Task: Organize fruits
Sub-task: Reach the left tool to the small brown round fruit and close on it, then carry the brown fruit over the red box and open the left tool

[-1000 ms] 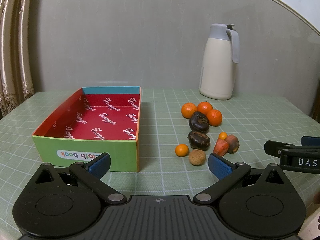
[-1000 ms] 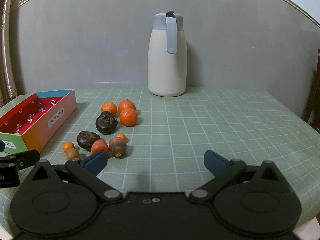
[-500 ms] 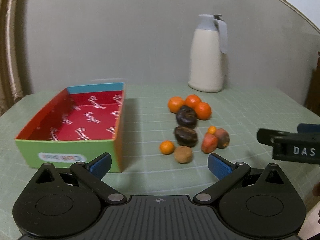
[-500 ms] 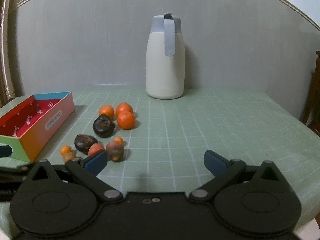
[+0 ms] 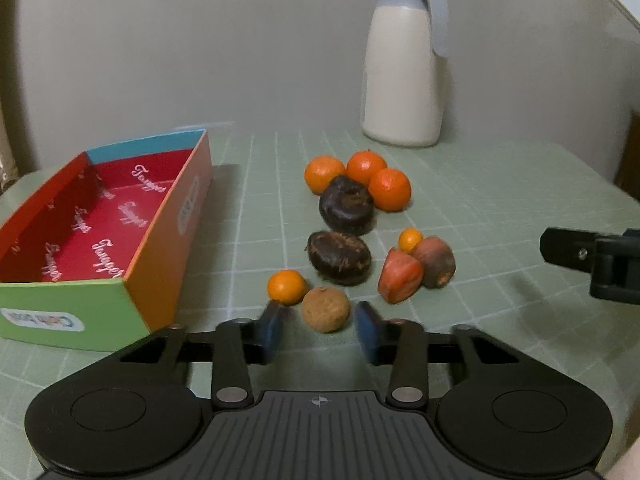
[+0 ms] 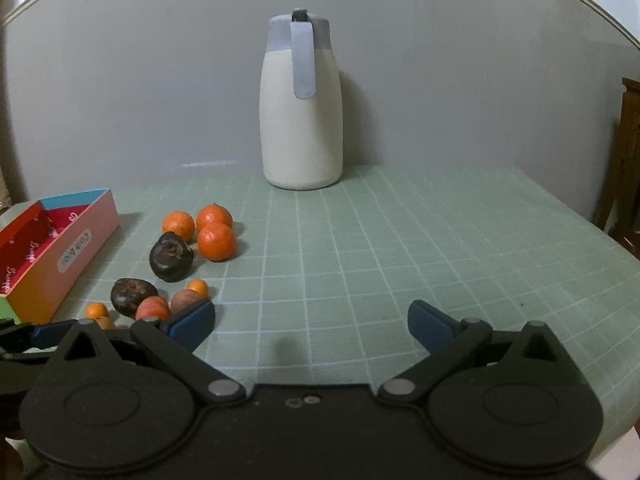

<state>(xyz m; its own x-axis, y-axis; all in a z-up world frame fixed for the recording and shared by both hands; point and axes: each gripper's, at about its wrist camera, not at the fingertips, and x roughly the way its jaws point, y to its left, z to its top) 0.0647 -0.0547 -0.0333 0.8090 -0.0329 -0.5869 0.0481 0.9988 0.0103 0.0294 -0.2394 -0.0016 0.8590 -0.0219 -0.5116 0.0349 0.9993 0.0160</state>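
Green gridded table mat (image 5: 500, 208), grey wall behind, cream jug (image 5: 402, 76) at 12 o'clock, clear of the work. Open box (image 5: 168, 236) with red lining sits at 9 o'clock of the fruit pile, empty; likely the drop spot, placed close for short carries.

Left gripper (image 5: 320, 326) points down at the near edge of the pile. Its jaws have just been closing, and the tan round fruit (image 5: 326, 309) sits between the blue pads (image 5: 270, 330); a gap shows on both sides, so not clamped yet. Nearest fruit, so the natural first pick. Small orange (image 5: 286, 287) touches it at 10 o'clock and could get nudged by the left pad.

Rest of the pile from 12 to 2 o'clock: two dark fruits (image 5: 340, 257), three oranges (image 5: 362, 176) behind, a reddish pair (image 5: 416, 268) with a tiny orange (image 5: 410, 239).

Right gripper (image 6: 312, 322) hovers over bare mat at 3 o'clock of the pile, jaws wide apart, holding nothing; probably waiting out of the way.

Task barely started: all fruit on the mat.
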